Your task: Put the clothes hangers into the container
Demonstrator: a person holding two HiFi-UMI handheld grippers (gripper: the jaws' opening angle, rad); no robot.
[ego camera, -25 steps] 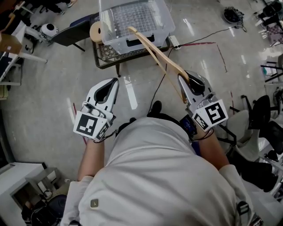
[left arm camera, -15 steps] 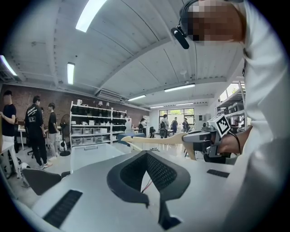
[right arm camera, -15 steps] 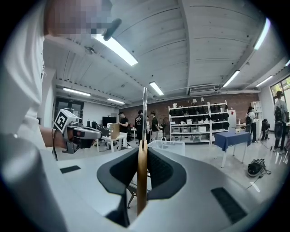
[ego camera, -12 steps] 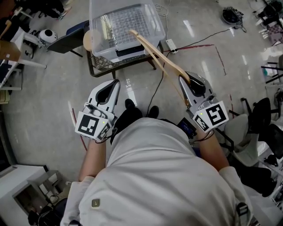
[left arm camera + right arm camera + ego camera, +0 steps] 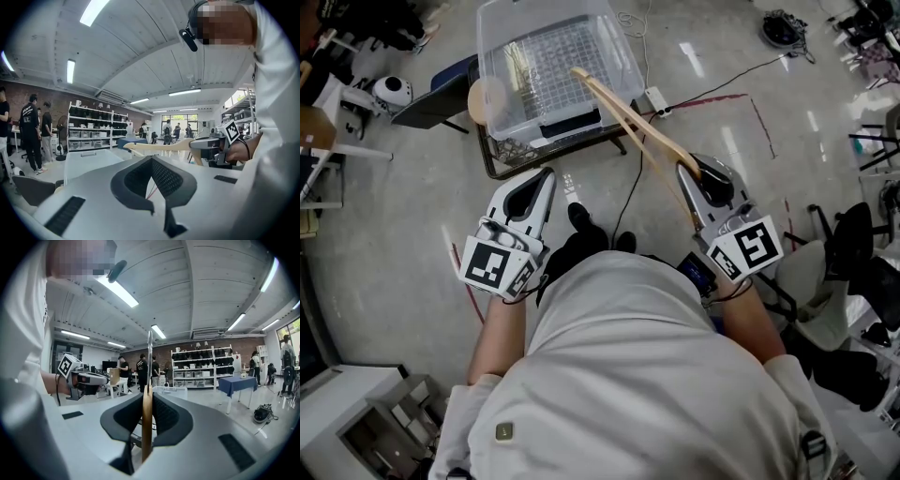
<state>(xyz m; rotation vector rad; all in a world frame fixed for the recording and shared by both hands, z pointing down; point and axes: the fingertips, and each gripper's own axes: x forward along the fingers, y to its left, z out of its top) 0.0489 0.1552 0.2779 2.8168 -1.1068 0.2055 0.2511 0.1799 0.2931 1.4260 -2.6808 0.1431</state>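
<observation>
My right gripper is shut on the lower end of a wooden clothes hanger, which slants up and left until its far tip hangs over the clear plastic container. In the right gripper view the hanger stands edge-on between the pads, its metal hook rising above. My left gripper is shut on nothing, just short of the container's near edge. From the left gripper I see the hanger and the right gripper to the right, and the container ahead.
The container sits on a low metal-frame stand. A round wooden disc leans at its left. A power strip and a black cable lie on the floor by the person's shoes. Chairs stand on the right. People and shelves are far off.
The person has stepped forward: the container and its stand show more fully and sit lower and further left in the head view. Both grippers keep their stance, and the hanger stays gripped.
</observation>
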